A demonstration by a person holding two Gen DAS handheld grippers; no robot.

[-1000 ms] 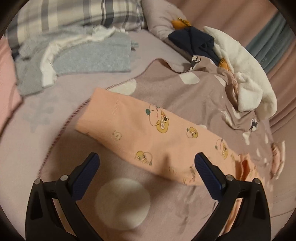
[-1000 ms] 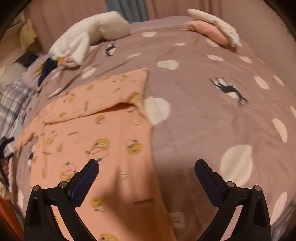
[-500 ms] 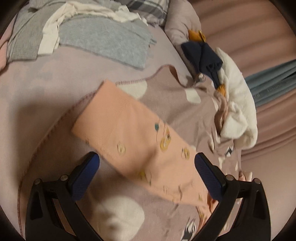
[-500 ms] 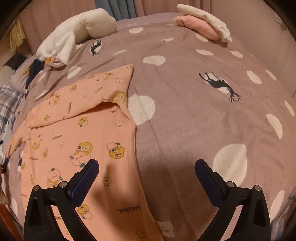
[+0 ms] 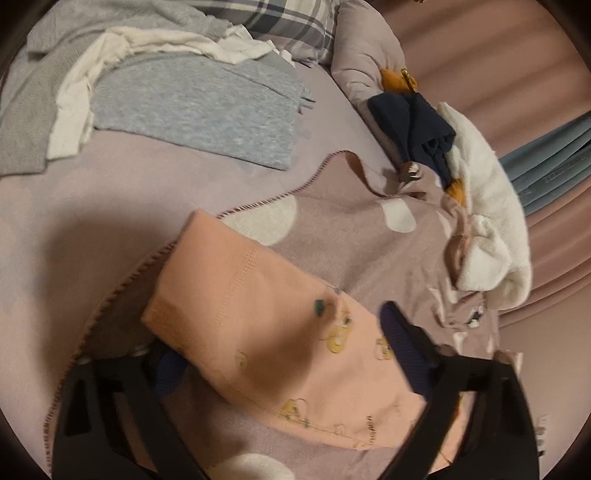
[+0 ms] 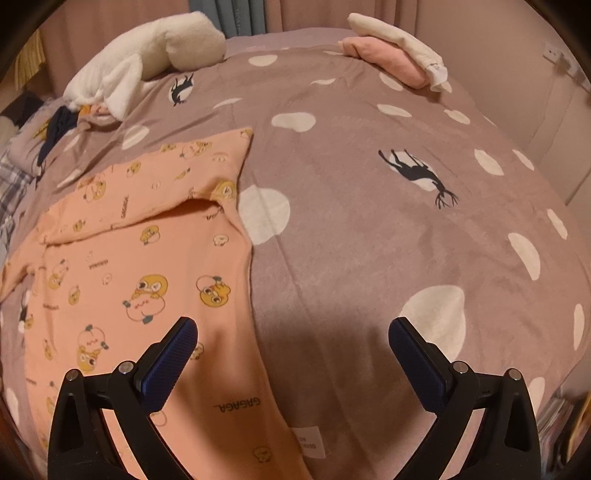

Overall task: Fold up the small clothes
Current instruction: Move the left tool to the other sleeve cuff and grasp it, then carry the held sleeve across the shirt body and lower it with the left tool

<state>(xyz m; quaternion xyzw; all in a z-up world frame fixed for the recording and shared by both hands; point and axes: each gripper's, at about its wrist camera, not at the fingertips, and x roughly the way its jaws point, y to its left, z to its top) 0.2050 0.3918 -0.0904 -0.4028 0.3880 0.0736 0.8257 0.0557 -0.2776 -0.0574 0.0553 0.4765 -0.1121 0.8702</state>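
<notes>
One peach printed garment (image 6: 147, 280) on one polka-dot blanket (image 6: 369, 221); one white plush throw (image 6: 147, 55); one pink folded item (image 6: 388, 61) under one cream one (image 6: 395, 35); one grey-blue knit (image 5: 192, 110); one navy garment (image 5: 417, 125); two deer silhouettes.

A big bed fills the room — its brown blanket (image 6: 369, 229) has white dots. Pink curtains (image 5: 517, 74) hang behind, a plaid pillow (image 5: 288, 22) sits up top.
</notes>
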